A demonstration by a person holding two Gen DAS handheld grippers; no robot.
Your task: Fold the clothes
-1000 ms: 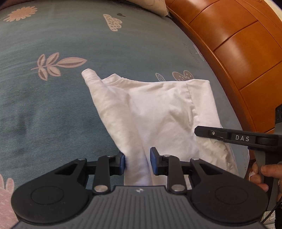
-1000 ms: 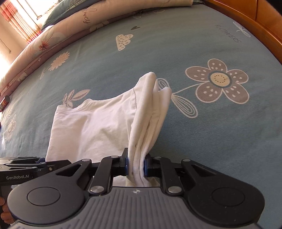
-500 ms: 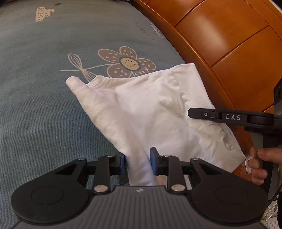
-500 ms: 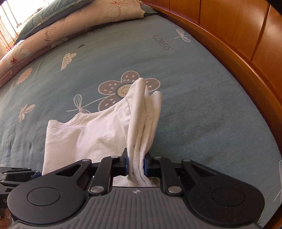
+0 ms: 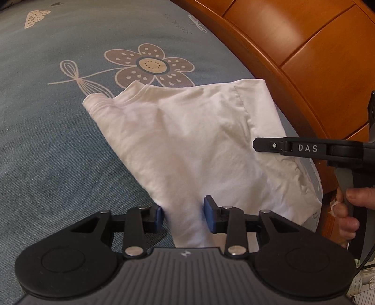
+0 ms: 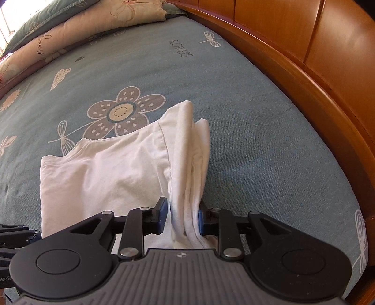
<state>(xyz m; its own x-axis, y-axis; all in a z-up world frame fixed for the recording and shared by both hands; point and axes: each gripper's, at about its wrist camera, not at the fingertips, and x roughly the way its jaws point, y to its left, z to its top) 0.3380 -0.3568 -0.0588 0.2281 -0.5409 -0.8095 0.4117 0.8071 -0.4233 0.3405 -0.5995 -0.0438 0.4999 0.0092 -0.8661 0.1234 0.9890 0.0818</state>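
Our left gripper (image 5: 184, 217) has its jaws opening, the blue pads parting from the fold of the white T-shirt (image 5: 187, 140) that runs between them; a gap shows beside the right pad, so the cloth is no longer pinched. Our right gripper (image 6: 182, 215) is opening too: its left pad stands clear of the bunched edge of the shirt (image 6: 112, 173), while the cloth leans against the right pad.

Beyond the jaws, the T-shirt lies on the blue-grey bedsheet (image 5: 46, 152), its far edge with the ribbed collar reaching the printed brown flower (image 5: 150, 64). In the right wrist view the sleeve side stands up in a ridge of gathered folds ahead of the gripper.

In the left wrist view a hand (image 5: 351, 211) grips the right tool's handle at the bed's edge. The wooden bed frame (image 6: 316, 82) curves along the right side, and pillows (image 6: 93, 18) lie at the far end.
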